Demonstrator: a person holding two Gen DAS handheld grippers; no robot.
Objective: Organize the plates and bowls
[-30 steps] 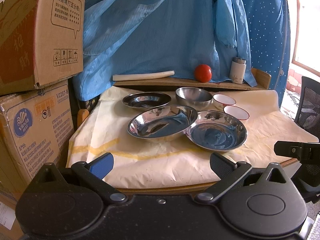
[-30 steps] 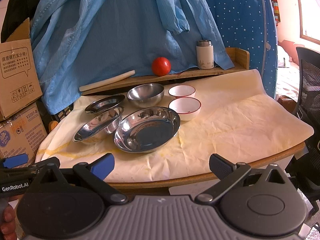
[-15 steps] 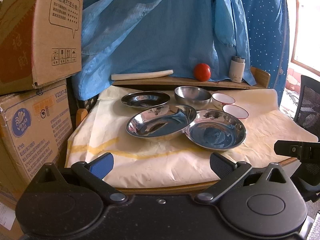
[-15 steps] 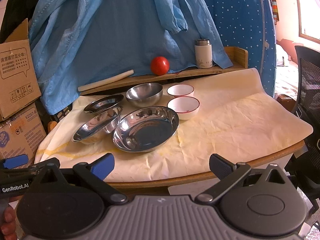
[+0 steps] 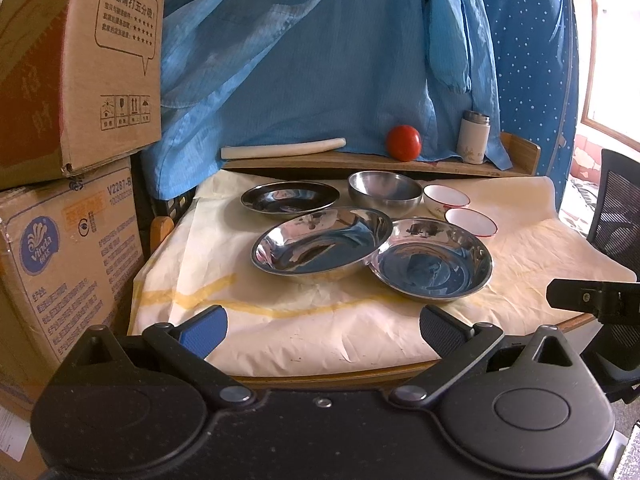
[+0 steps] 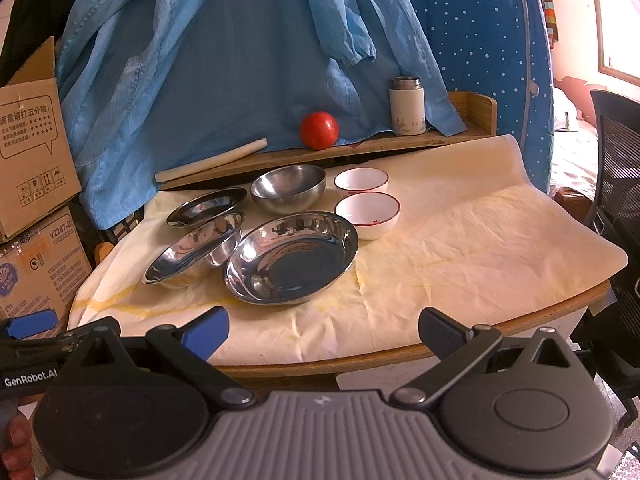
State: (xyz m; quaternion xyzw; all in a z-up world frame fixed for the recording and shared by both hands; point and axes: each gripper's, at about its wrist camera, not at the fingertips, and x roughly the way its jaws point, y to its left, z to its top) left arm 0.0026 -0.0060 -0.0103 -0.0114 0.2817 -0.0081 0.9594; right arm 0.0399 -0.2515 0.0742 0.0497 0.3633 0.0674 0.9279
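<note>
1. Left wrist view: the table [image 5: 400, 372] fills the middle, covered by a creased cream sheet [image 5: 280, 336] with a yellow streak; stacked cardboard boxes [image 5: 68, 128] stand to its left and a blue garment [image 5: 304, 56] hangs behind.
2. A wooden shelf [image 5: 360, 162] runs along the back of the table, carrying a white rolled stick [image 5: 282, 148], a red tomato [image 5: 403, 142] and a white flask [image 5: 473, 137].
3. The left gripper [image 5: 322, 326] hovers at the near table edge, its two fingers spread wide with nothing between them.
4. In the right wrist view, the right gripper [image 6: 322, 326] hangs at the near edge too, fingers equally wide apart and empty.
5. Largest dishes: two steel plates at the front. The tilted steel plate [image 5: 320, 243] rests with its right rim on the rim of the front steel plate [image 5: 431, 260], which lies flat.
6. Behind them on the left sits a shallower dark steel plate [image 5: 290, 197], just apart from the tilted one.
7. A deep steel bowl [image 5: 385, 189] stands at the back centre, near the shelf.
8. Smallest: two white bowls with red rims at the right. The rear white bowl [image 5: 446, 199] is just beside the steel bowl; the front white bowl [image 5: 471, 222] sits just behind the flat plate's far rim.
9. All six dishes are grouped on the left half of the sheet; the right half lies bare.
</note>
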